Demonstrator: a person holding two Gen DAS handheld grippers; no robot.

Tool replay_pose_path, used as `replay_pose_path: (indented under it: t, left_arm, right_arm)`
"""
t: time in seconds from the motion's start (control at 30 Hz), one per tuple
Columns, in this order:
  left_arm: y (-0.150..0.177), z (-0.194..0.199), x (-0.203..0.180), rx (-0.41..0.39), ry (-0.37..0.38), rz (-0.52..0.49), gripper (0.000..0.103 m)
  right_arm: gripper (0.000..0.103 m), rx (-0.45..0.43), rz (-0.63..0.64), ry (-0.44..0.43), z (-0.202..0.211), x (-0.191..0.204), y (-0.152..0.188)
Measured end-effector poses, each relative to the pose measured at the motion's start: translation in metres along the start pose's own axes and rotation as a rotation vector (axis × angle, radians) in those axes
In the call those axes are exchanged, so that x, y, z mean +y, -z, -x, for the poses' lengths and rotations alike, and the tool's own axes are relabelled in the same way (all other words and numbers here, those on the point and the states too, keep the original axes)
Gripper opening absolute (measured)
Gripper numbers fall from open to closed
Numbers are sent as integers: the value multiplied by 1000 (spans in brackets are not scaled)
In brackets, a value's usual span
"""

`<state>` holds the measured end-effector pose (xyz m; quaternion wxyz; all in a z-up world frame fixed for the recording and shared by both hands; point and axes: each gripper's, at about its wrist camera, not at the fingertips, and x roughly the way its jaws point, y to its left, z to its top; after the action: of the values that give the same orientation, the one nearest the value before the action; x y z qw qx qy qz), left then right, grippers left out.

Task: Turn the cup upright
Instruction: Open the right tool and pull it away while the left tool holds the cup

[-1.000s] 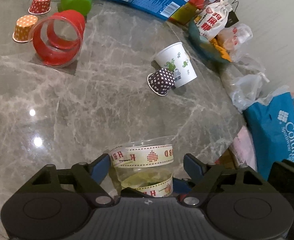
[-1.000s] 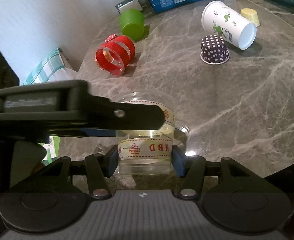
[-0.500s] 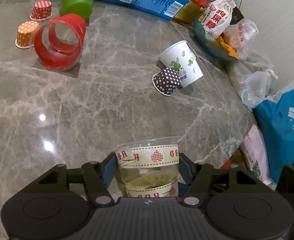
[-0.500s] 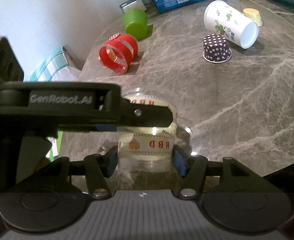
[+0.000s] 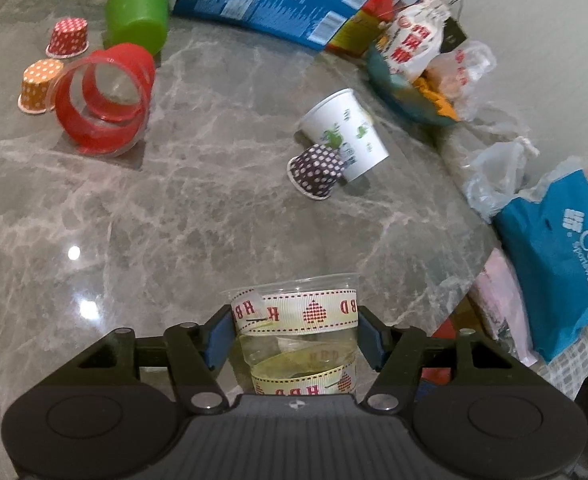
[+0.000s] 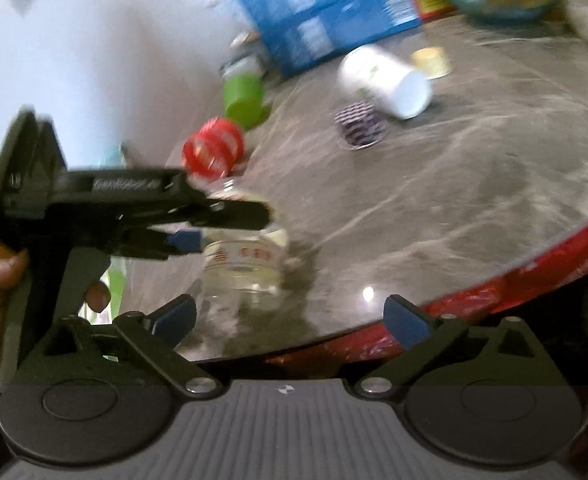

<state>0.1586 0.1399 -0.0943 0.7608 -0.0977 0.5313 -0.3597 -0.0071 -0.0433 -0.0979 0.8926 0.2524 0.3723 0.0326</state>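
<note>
A clear plastic cup (image 5: 298, 336) with cream "HBD" ribbon bands stands upright, mouth up, near the table's front edge. My left gripper (image 5: 294, 338) is shut on it, blue pads against both sides. In the blurred right wrist view the same cup (image 6: 246, 264) is held by the left gripper (image 6: 198, 232) from the left. My right gripper (image 6: 290, 316) is open and empty, drawn back off the cup, near the table's edge.
On the grey marble table (image 5: 198, 200) lie a white paper cup (image 5: 346, 136) on its side, a dark dotted cupcake liner (image 5: 316, 170), a red-banded clear cup (image 5: 102, 100) on its side, a green cup (image 5: 138, 16) and two small liners. Blue boxes (image 5: 278, 4) and bags line the far and right edges.
My right gripper has opened, let go of the ribbon cup and pulled back to the right. My left gripper has closed on the cup and holds it.
</note>
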Motion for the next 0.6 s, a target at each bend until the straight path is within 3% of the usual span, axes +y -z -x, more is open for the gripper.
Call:
replay_pose_path:
  t: [0.3, 0.4, 0.6]
  left_arm:
    - [5, 13, -5, -53, 19, -35, 66]
    - [9, 27, -8, -133, 32, -81, 66]
    - [25, 55, -16, -346, 42, -182, 67]
  right_arm:
    - [101, -120, -103, 10, 28, -34, 32]
    - [101, -289, -105, 53, 41, -43, 55]
    - [101, -342, -223, 72, 34, -78, 89]
